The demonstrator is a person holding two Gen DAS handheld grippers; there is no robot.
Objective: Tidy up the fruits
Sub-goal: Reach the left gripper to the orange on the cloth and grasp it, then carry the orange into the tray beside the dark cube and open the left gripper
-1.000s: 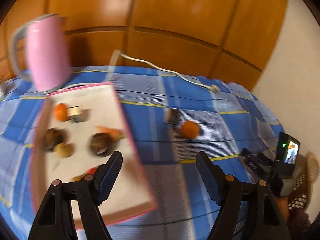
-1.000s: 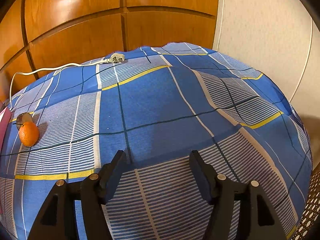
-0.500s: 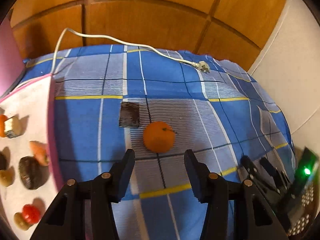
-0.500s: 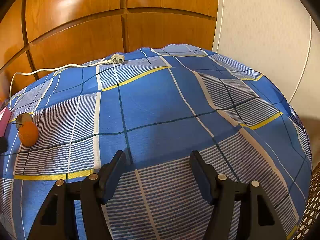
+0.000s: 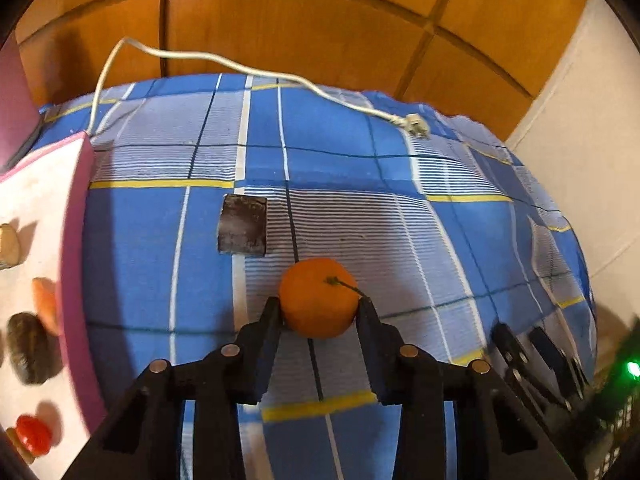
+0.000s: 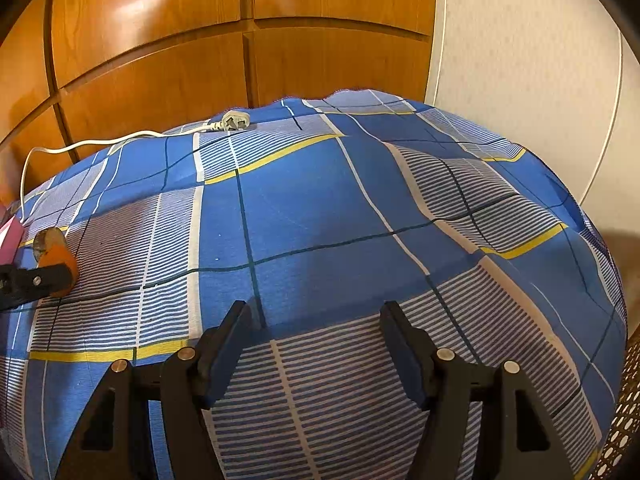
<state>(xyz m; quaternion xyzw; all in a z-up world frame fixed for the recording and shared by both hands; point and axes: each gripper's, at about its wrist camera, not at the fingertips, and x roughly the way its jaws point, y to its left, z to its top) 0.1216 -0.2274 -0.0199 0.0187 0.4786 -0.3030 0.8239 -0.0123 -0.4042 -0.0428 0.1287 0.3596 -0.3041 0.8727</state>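
An orange mandarin (image 5: 318, 298) lies on the blue checked cloth. My left gripper (image 5: 319, 314) has a finger on each side of it, both touching its sides. The mandarin also shows at the far left of the right wrist view (image 6: 60, 266), with a left finger (image 6: 36, 280) across it. A pink-rimmed white tray (image 5: 74, 264) at the left holds several small fruits, among them a red one (image 5: 34, 434) and a dark one (image 5: 28, 346). My right gripper (image 6: 316, 320) is open and empty over the cloth, far right of the mandarin.
A dark square piece (image 5: 243, 225) lies on the cloth just behind the mandarin. A white cable with a plug (image 5: 414, 125) runs along the back edge. A pink object (image 5: 14, 100) stands at far left. Wooden panels stand behind, and a white wall at the right.
My left gripper has swung right from the tray, moved forward to the mandarin and narrowed onto its sides. My right gripper has stayed in place.
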